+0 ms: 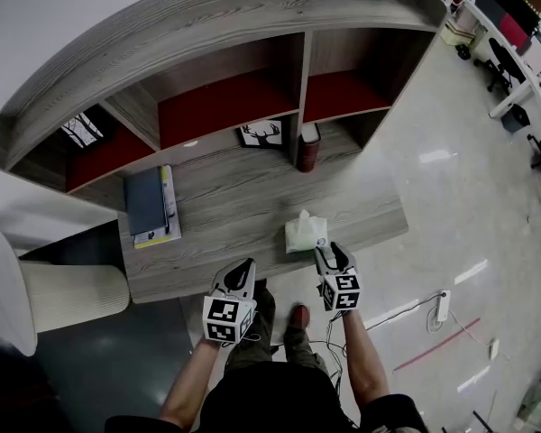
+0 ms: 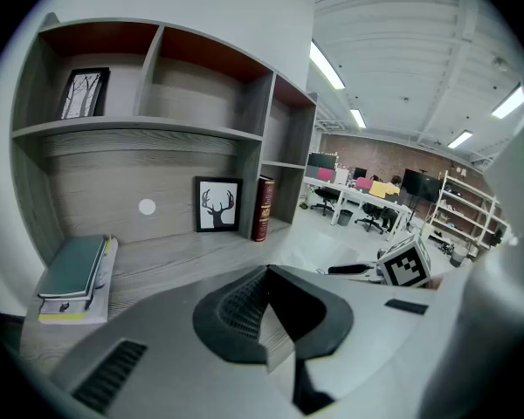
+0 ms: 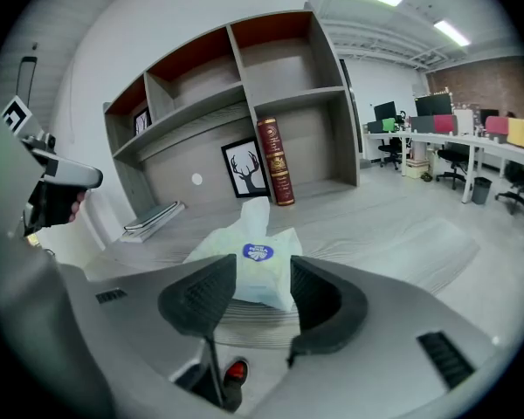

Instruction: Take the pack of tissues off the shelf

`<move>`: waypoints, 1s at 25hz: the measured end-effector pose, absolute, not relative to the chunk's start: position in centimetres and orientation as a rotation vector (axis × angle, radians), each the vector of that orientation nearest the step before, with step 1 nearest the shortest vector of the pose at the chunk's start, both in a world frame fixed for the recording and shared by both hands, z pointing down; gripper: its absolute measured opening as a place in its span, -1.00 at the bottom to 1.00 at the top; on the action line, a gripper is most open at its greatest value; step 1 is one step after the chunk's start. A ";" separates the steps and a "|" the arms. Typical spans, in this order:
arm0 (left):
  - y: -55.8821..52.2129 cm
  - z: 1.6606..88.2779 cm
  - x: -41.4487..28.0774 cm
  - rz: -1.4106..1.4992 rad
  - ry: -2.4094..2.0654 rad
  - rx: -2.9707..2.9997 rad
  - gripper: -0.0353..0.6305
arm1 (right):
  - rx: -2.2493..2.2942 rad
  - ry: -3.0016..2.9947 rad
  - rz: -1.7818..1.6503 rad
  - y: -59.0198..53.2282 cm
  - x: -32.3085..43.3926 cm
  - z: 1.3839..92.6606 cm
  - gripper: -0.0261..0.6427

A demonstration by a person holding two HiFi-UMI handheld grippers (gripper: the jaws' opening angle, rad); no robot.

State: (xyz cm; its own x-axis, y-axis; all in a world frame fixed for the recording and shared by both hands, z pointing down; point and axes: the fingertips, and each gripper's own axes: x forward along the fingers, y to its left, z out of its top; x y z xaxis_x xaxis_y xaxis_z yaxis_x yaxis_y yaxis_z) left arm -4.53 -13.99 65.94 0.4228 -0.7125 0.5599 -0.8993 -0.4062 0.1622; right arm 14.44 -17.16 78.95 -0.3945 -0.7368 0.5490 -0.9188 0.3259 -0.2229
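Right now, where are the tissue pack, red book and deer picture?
tissue pack (image 3: 258, 251): right gripper view, its blue label.
red book (image 3: 277, 162): right gripper view, mid-spine.
deer picture (image 2: 218, 205): left gripper view, the printed deer.

the right gripper (image 3: 262, 275) has its grey jaws standing apart, with the pale green soft pack of tissues (image 3: 258, 253), blue oval label up, in the gap. behind the pack stand a dark red book (image 3: 274, 161) and a black-framed deer picture (image 3: 244, 168).
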 end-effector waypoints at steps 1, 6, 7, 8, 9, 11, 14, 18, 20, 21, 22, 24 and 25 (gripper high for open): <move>-14.0 65.9 -4.5 0.568 -1.368 2.242 -0.88 | 1.467 -2.255 0.718 -17.1 14.4 78.9 -0.32; -13.7 65.3 -4.3 0.559 -1.372 2.252 -0.88 | 1.477 -2.261 0.710 -16.6 14.6 78.2 -0.28; -13.6 65.2 -4.2 0.556 -1.373 2.254 -0.88 | 1.481 -2.265 0.712 -16.6 14.7 77.9 -0.28; -13.5 65.1 -4.1 0.552 -1.374 2.255 -0.88 | 1.486 -2.270 0.712 -16.5 14.7 77.6 -0.28; -13.5 65.0 -4.1 0.547 -1.376 2.257 -0.88 | 1.491 -2.274 0.710 -16.5 14.8 77.3 -0.28; -13.4 64.6 -4.0 0.537 -1.381 2.262 -0.88 | 1.495 -2.281 0.711 -16.4 15.0 76.6 -0.28; -13.1 64.0 -3.8 0.527 -1.390 2.269 -0.88 | 1.506 -2.288 0.704 -16.3 15.2 75.4 -0.28; -12.7 63.2 -3.6 0.508 -1.405 2.282 -0.88 | 1.532 -2.303 0.672 -16.3 15.6 73.5 -0.28; -12.5 62.7 -3.4 0.496 -1.414 2.292 -0.88 | 1.546 -2.317 0.657 -16.3 15.8 72.4 -0.29; -12.4 62.4 -3.4 0.489 -1.421 2.297 -0.88 | 1.553 -2.326 0.649 -16.2 15.9 71.8 -0.29; -12.3 62.1 -3.3 0.482 -1.427 2.303 -0.88 | 1.559 -2.336 0.640 -16.2 16.0 71.1 -0.31; -12.2 61.2 -3.2 0.463 -1.439 2.314 -0.88 | 1.574 -2.352 0.620 -16.0 16.3 69.7 -0.35; -12.1 60.8 -3.2 0.452 -1.444 2.320 -0.88 | 1.582 -2.359 0.609 -15.8 16.4 68.9 -0.37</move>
State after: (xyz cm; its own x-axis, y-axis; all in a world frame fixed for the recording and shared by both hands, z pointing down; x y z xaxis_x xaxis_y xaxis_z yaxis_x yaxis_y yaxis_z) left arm -3.16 -12.10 60.78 0.4232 -0.7843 0.4536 -0.9029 -0.4065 0.1397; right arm 16.42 -15.85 68.94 -0.3872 -0.8230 0.4156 -0.9214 0.3285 -0.2079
